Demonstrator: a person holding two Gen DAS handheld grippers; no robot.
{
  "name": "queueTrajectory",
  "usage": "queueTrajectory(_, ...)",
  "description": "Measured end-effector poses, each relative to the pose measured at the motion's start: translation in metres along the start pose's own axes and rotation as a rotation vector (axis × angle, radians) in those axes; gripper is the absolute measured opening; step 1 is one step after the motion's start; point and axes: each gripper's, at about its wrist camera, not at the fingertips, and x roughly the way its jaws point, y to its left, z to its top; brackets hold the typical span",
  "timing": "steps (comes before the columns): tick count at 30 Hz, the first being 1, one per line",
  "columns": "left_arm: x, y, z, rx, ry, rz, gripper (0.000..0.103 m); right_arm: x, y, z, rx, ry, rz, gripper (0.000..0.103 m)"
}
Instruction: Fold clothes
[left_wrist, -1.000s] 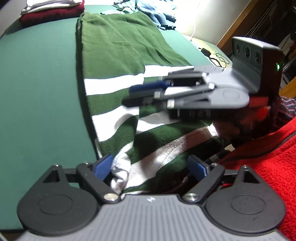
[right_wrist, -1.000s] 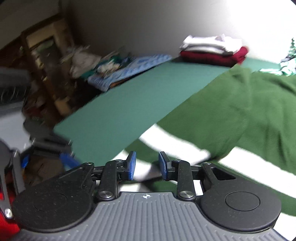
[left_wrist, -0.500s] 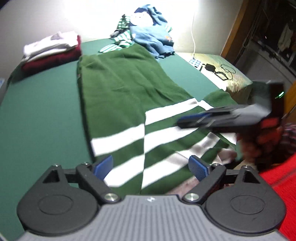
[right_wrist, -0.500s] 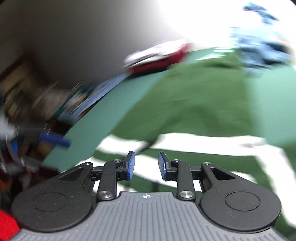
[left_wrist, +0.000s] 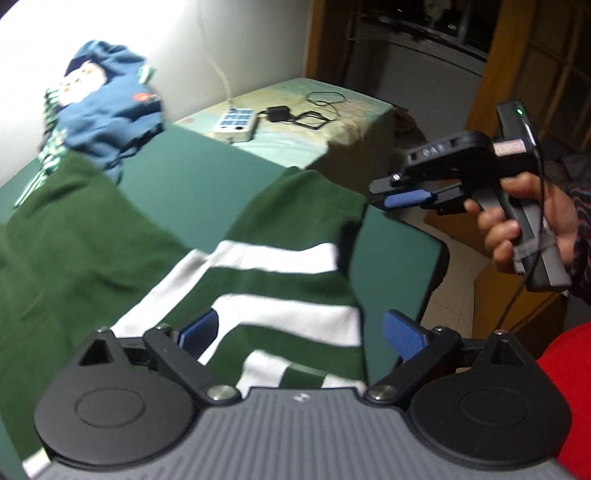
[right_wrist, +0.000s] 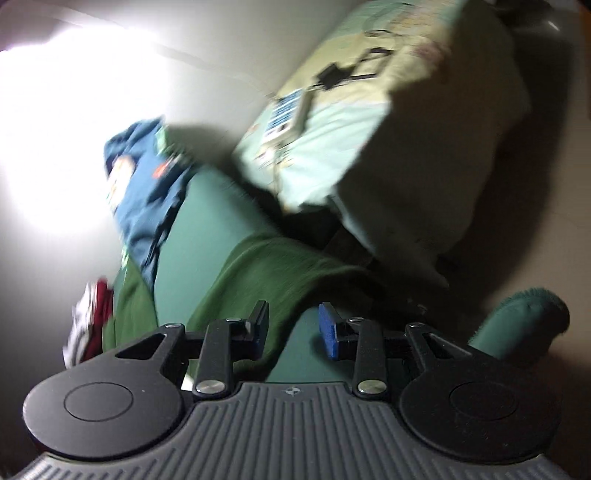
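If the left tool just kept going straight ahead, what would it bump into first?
Probably the green-and-white striped sweater lying on the table; it fills the gap between the open left tool fingers, though depth is hard to judge.

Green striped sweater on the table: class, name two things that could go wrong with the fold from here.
1. Both the left gripper and right gripper are open, holding nothing, so the green striped sweater may relax out of shape.
2. Its sleeve lies near the table edge and could slide off.
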Motion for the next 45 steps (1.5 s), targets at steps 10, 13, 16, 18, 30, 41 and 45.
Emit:
queueTrajectory(10,0.047,-0.034,0.009,0.154,0.099,-0.021,0.093,0.045,-0.033,0.021,0.343,0.146,0.019,0.041)
queueTrajectory(13,0.053,-0.036,0.008,0.168,0.118,-0.03,0.093,0.056,-0.047,0.018,0.501,0.155,0.073,0.041)
queueTrajectory(16,0.058,-0.035,0.007,0.16,0.139,-0.04,0.096,0.063,-0.049,0.018,0.547,0.145,0.104,0.041)
queueTrajectory(18,0.059,-0.035,0.007,0.157,0.144,-0.041,0.096,0.066,-0.046,0.02,0.523,0.126,0.111,0.031)
queueTrajectory(30,0.04,-0.004,0.012,-0.011,0.045,0.029,0.098,0.018,0.085,0.033,-0.301,-0.125,0.163,0.008)
queueTrajectory(41,-0.038,0.093,-0.022,-0.399,-0.07,0.233,0.1,0.049,0.18,-0.101,-1.24,0.008,0.291,0.008)
queueTrajectory(45,-0.055,0.114,-0.03,-0.497,-0.103,0.273,0.1,0.055,0.184,-0.141,-1.421,0.114,0.308,0.014)
